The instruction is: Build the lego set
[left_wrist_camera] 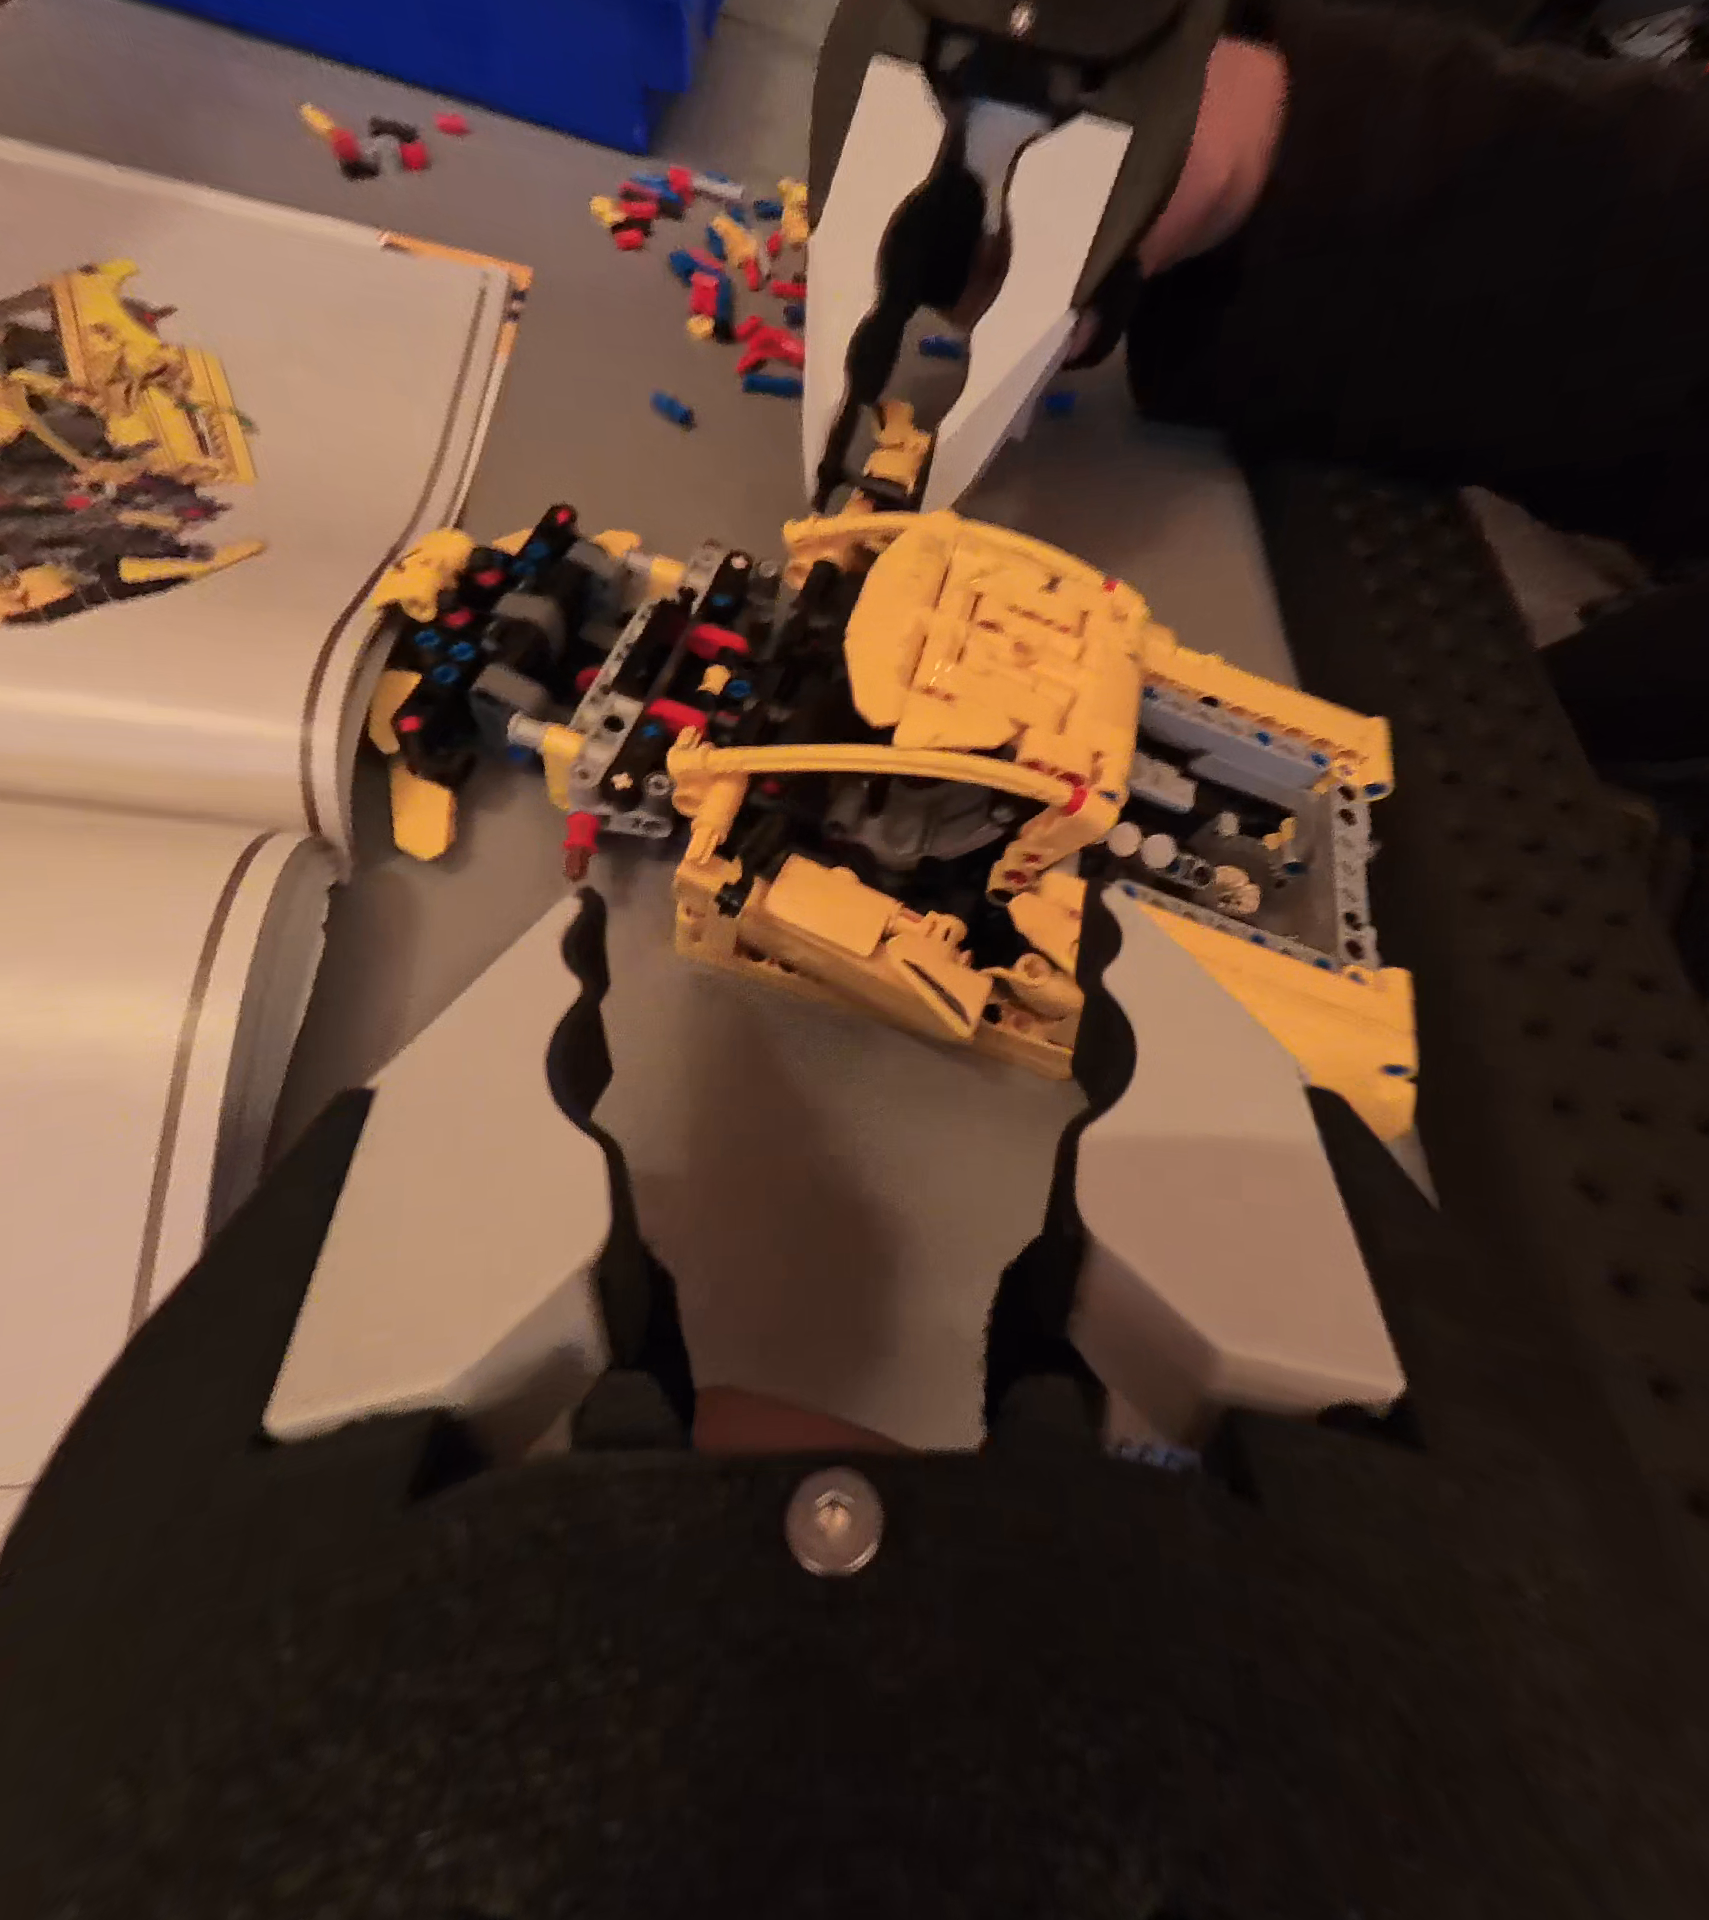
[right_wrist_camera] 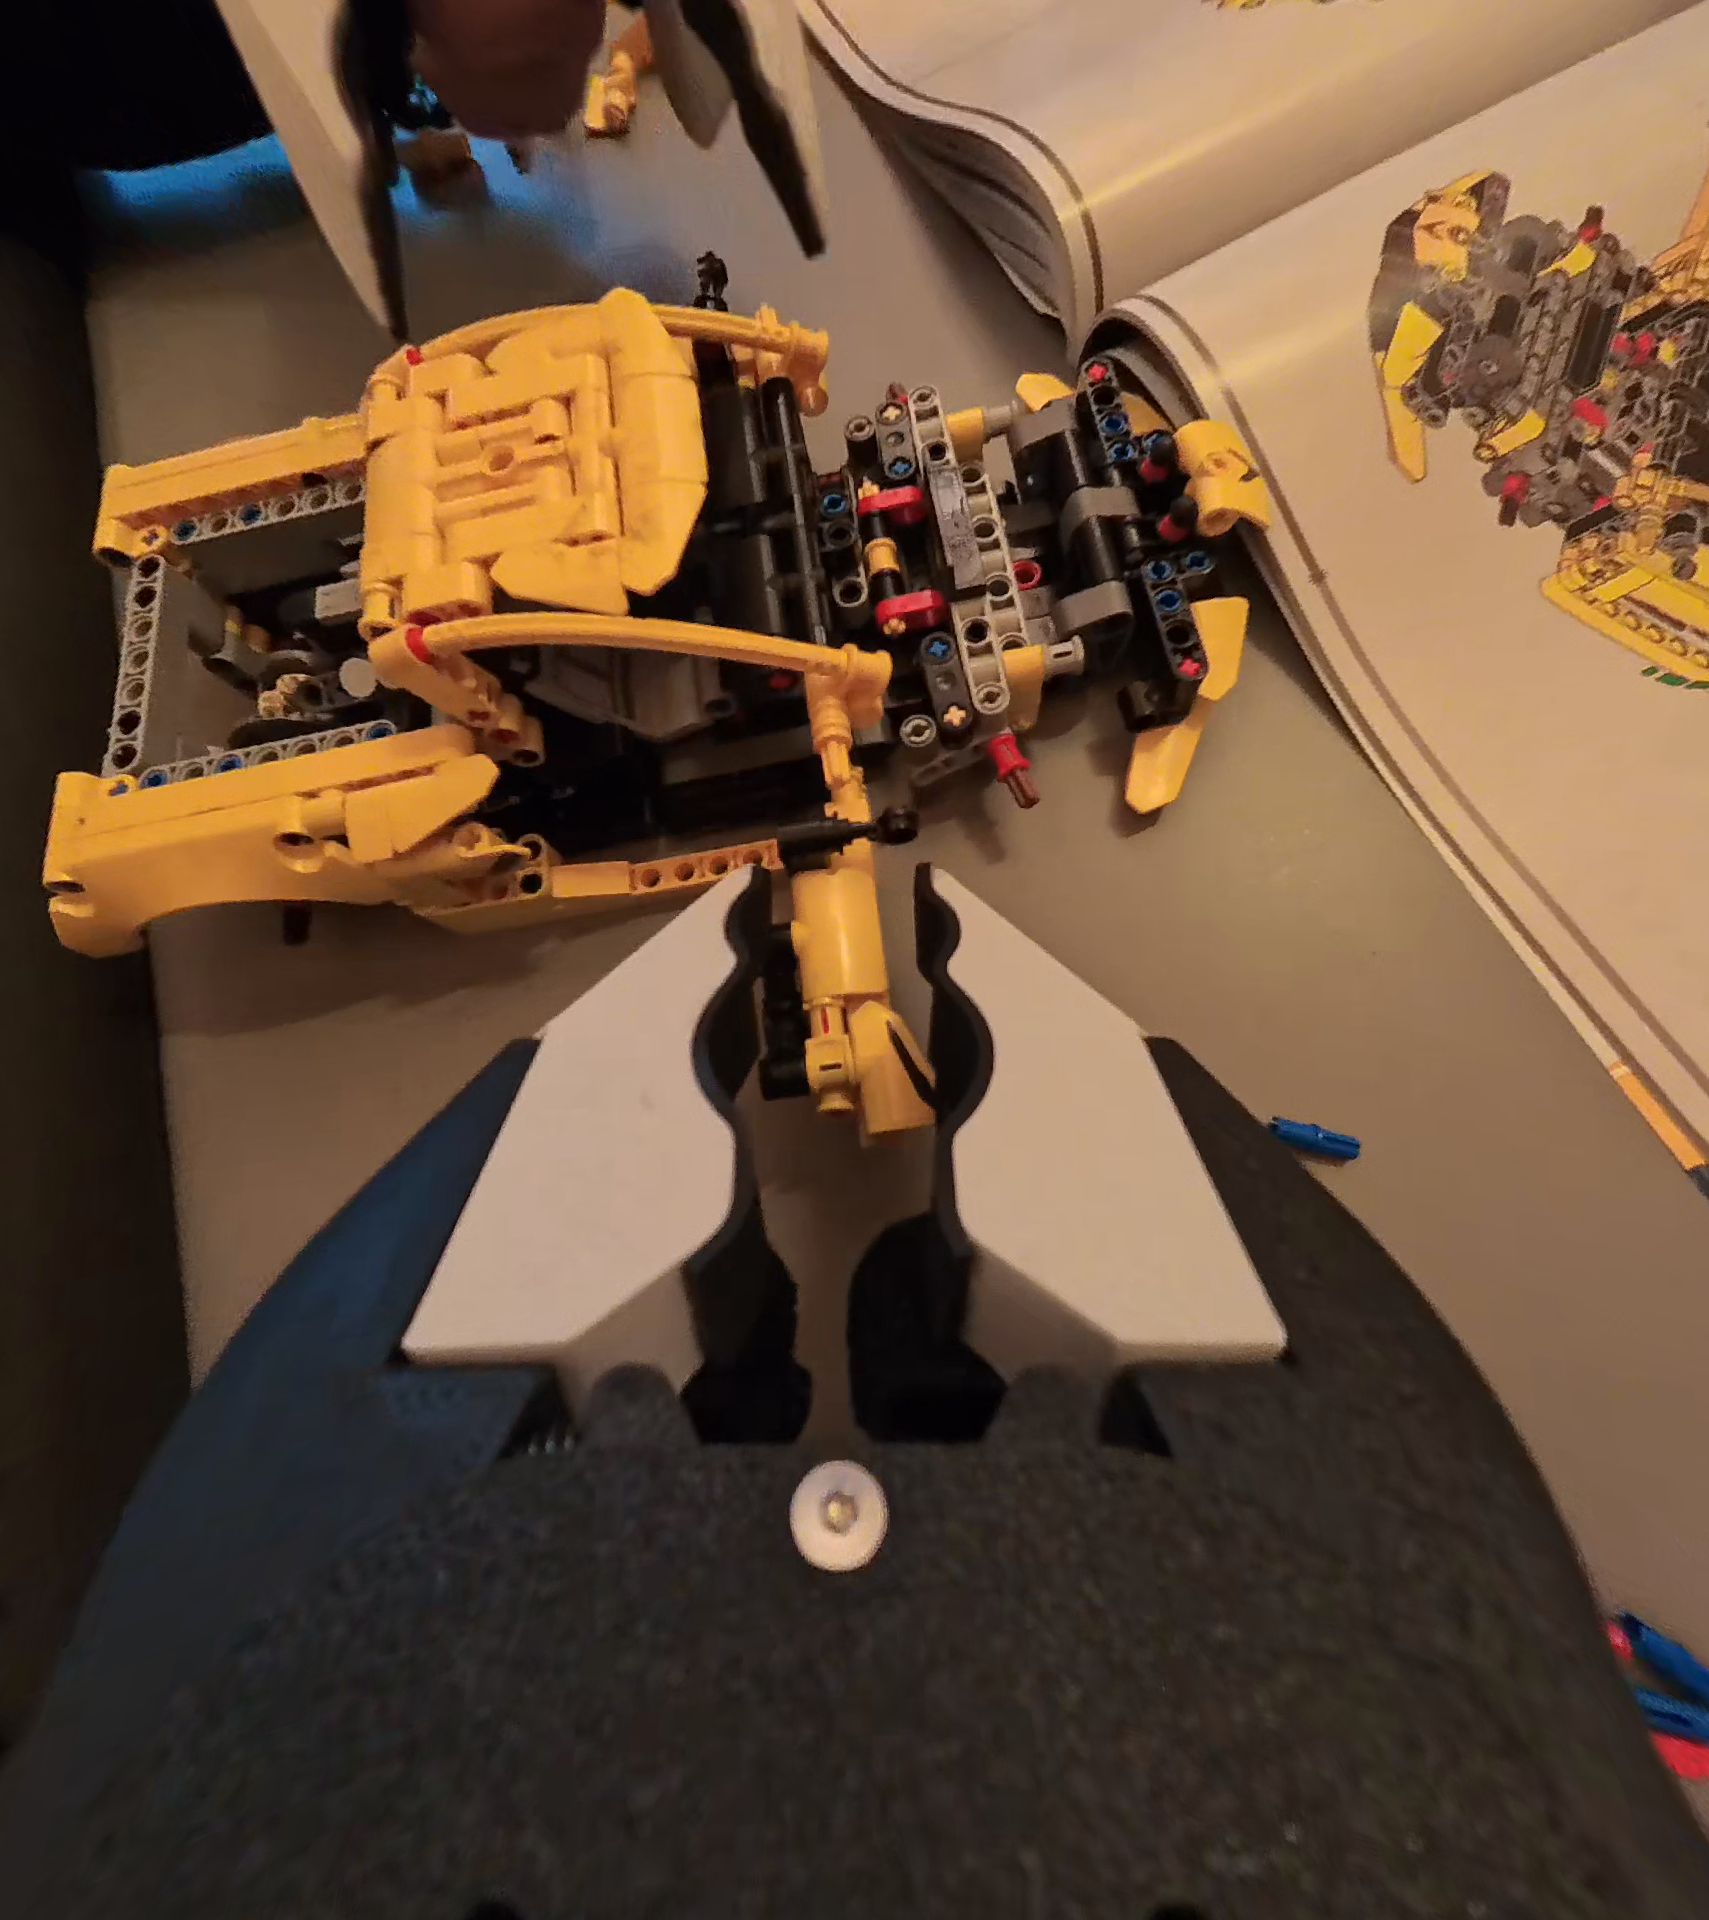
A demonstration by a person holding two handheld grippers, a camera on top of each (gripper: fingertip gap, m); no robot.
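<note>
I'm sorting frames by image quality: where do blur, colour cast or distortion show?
Left wrist view: warm dim light, the instruction booklet smeared, wide-angle bending at the edges. Right wrist view: the yellow model sharp, the left gripper blurred at the top.

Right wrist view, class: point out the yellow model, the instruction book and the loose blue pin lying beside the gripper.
Yellow model (right_wrist_camera: 517,488): right wrist view, on its yellow roof panel.
Instruction book (right_wrist_camera: 1452,727): right wrist view, on the bare part of the open page.
Blue pin (right_wrist_camera: 1315,1139): right wrist view, on the middle of its shaft.
</note>
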